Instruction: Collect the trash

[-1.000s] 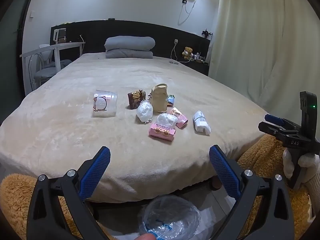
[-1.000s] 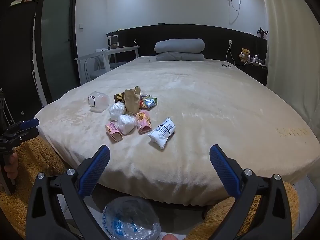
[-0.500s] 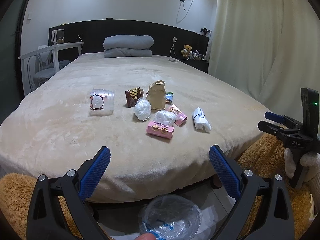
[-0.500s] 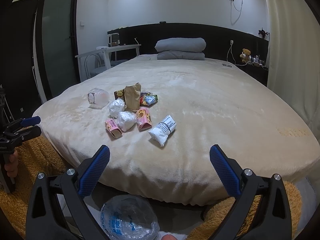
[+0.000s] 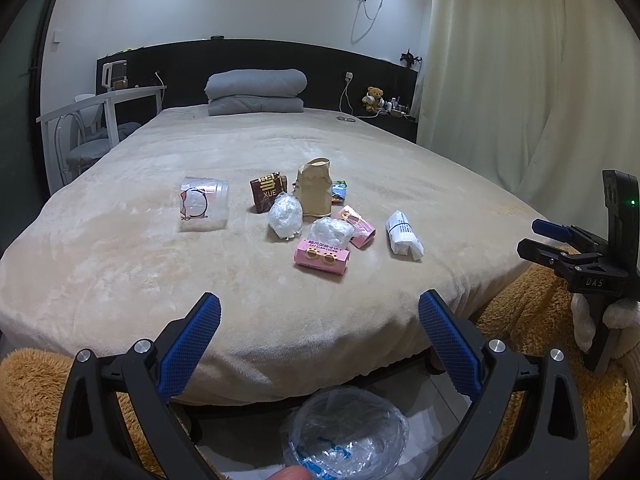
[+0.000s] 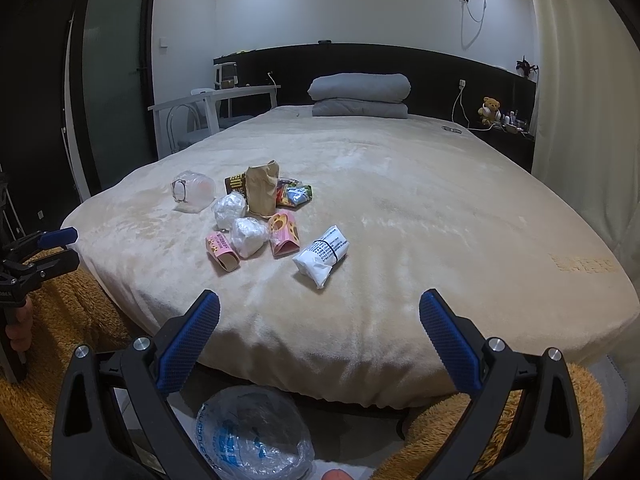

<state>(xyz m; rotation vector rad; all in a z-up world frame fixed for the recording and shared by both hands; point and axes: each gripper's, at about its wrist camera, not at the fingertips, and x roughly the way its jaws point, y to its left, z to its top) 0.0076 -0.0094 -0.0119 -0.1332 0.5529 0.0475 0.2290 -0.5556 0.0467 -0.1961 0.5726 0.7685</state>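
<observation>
Nothing is gathered yet: both the left tool (image 5: pixel 320 320) and right tool (image 6: pixel 320 318) gape wide and empty short of the bed (image 5: pixel 120 260); the trash pile (image 5: pixel 316 212) sits mid-blanket, so next comes a reach to the nearest white packet (image 6: pixel 322 256).

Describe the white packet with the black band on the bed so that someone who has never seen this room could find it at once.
Start at the beige bed and find the cluster of trash near its foot. The white packet lies alone at the cluster's edge nearest the right gripper, apart from the pink boxes. Only it has printed text and a black band around its middle.
</observation>
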